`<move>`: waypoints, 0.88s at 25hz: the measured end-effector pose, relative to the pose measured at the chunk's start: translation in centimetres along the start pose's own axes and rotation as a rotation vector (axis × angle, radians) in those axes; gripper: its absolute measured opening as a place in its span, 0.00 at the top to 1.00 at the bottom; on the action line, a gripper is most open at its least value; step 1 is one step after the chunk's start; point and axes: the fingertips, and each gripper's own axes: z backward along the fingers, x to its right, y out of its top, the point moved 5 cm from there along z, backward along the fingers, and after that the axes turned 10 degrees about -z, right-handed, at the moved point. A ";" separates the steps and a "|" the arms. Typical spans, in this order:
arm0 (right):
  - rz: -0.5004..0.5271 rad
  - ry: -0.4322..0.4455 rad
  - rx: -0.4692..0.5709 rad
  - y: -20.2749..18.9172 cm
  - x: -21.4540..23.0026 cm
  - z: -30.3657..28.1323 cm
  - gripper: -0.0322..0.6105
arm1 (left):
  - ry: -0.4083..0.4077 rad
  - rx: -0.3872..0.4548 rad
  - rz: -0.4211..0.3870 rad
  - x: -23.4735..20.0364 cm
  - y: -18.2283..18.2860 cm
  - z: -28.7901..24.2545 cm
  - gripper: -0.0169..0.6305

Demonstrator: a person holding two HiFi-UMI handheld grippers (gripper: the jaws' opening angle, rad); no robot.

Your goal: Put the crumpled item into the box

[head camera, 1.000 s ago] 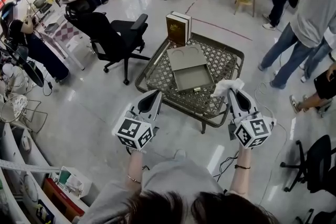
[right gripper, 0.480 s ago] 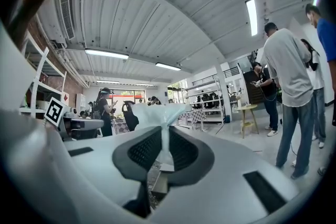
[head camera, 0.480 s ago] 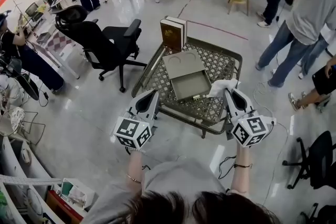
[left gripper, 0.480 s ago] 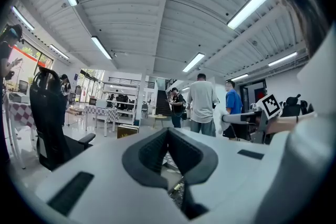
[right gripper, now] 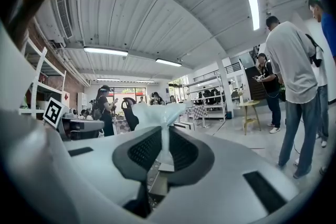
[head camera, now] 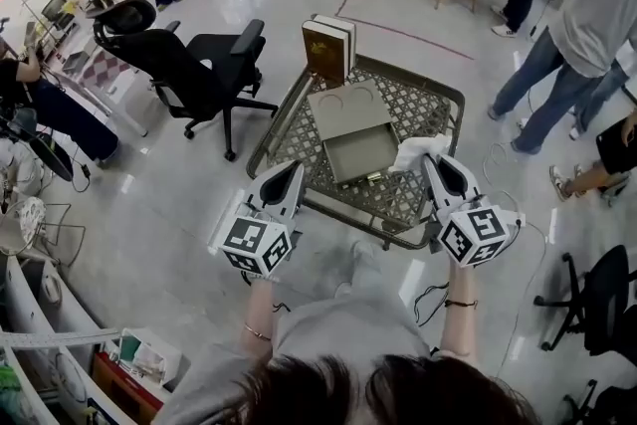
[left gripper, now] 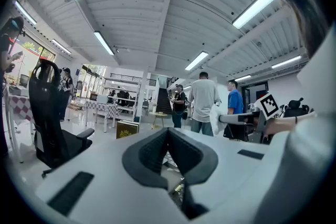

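— Left gripper (head camera: 293, 170) has its jaws pressed together on nothing. It hangs at seven o'clock from the open grey box (head camera: 360, 154), off the rim of the wire table (head camera: 423, 109).
— What's changed this last second?
— The person has closed in, so table and box sit nearer. The crumpled white tissue (head camera: 416, 152) has drifted from clear of the box to just beside its three o'clock edge. Not in yet.
— And the right gripper (head camera: 432, 162)?
— Jaws nearly together, pinching the tissue's twisted tail, with the wad puffing out past the tips. A short carry leftward, I'd judge, then release.
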 end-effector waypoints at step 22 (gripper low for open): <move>-0.038 0.125 -0.163 0.1 7.3 -11.5 0.86 | 0.034 -0.080 0.070 -2.6 -1.9 -10.3 0.95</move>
